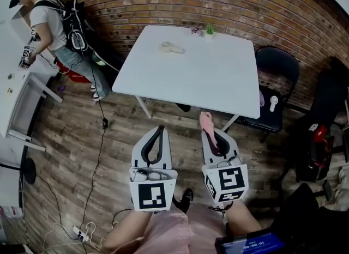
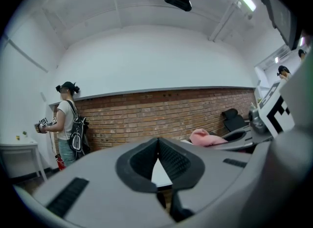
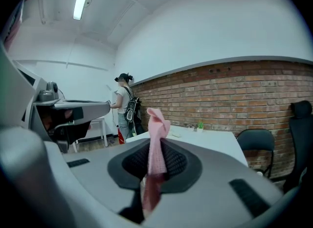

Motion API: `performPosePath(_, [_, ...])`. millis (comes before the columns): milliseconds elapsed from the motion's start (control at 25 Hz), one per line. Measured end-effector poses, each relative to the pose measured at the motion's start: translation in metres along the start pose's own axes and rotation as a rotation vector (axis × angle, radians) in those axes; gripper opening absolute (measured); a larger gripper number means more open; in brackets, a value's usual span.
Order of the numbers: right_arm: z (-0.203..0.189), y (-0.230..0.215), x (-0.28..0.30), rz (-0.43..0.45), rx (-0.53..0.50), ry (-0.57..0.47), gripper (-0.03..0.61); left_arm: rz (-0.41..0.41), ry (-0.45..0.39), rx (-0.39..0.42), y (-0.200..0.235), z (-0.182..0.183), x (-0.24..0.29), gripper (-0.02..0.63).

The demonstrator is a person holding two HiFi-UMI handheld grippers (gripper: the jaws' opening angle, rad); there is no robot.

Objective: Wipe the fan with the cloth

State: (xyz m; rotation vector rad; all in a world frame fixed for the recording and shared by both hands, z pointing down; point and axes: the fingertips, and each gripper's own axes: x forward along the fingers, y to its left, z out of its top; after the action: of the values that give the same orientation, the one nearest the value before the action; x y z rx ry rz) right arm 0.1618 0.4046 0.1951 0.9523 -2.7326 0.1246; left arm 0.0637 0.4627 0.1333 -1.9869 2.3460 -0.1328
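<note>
A small cream object, perhaps the fan (image 1: 173,47), lies on the far part of the white table (image 1: 218,78); in the right gripper view it is a pale shape (image 3: 176,134) on the tabletop. My right gripper (image 1: 209,131) (image 3: 157,146) is shut on a pink cloth (image 1: 206,122) (image 3: 157,124), which sticks up past the jaws. Beside it, my left gripper (image 1: 160,129) (image 2: 158,143) is shut with nothing in it. Both hover over the wooden floor, just short of the table's near edge. The cloth (image 2: 205,137) also shows in the left gripper view.
A tiny potted plant (image 1: 209,29) stands at the table's far edge. A black chair (image 1: 278,65) at the right carries a small white item (image 1: 273,103). A person (image 1: 52,24) stands at a white desk (image 1: 13,100) on the left. Cables (image 1: 98,155) cross the floor.
</note>
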Motion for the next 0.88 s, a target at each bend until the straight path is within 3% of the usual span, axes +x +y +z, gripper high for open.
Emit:
performPosePath(360, [0.005,-0.024,0.109,-0.027,0.015,0.049,0.034,-0.030,0.050,-0.019,0.059,-0.035,0.100,0.011])
performPosePath(880, [0.061,-0.050,0.243,-0.127,0.042,0.032,0.034,-0.128,0.013,-0.001,0.145,-0.029,0.233,0.011])
